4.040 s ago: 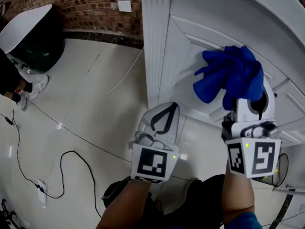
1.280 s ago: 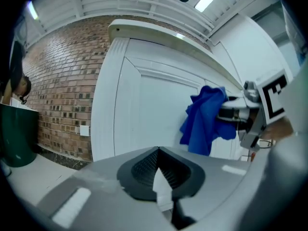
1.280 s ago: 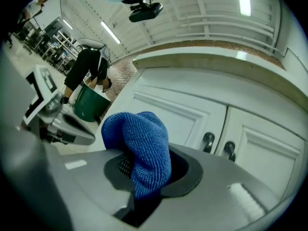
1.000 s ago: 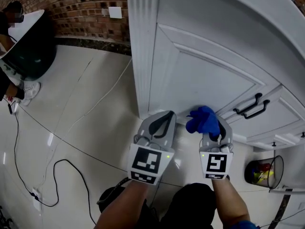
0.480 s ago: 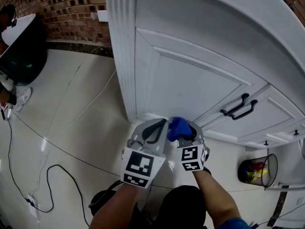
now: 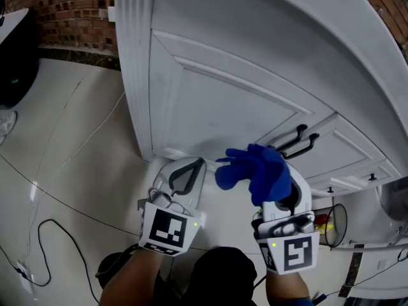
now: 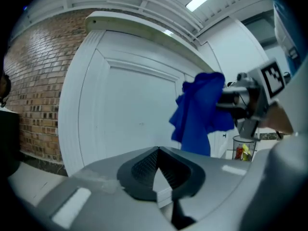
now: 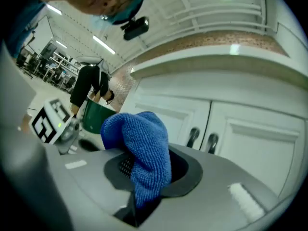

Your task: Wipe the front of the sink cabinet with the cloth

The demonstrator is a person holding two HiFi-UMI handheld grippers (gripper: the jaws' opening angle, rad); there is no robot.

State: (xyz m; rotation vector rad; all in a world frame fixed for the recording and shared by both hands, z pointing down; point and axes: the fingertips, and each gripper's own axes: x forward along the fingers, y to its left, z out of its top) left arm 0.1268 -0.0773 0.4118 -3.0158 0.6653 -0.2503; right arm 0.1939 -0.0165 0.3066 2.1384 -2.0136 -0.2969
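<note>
White cabinet [image 6: 223,101] front ahead, pale floor [image 6: 70,158] below. Right hand-held gripper [image 6: 280,199] clamped on blue cloth [image 6: 255,171], which is bunched above the jaws near the door's lower part; contact unclear. Left hand-held gripper [image 6: 191,167] closed, empty, just beside it, pointing at the cabinet.

Flat door panel [image 6: 223,101] — handles [image 8: 211,142] protruding rightward
</note>
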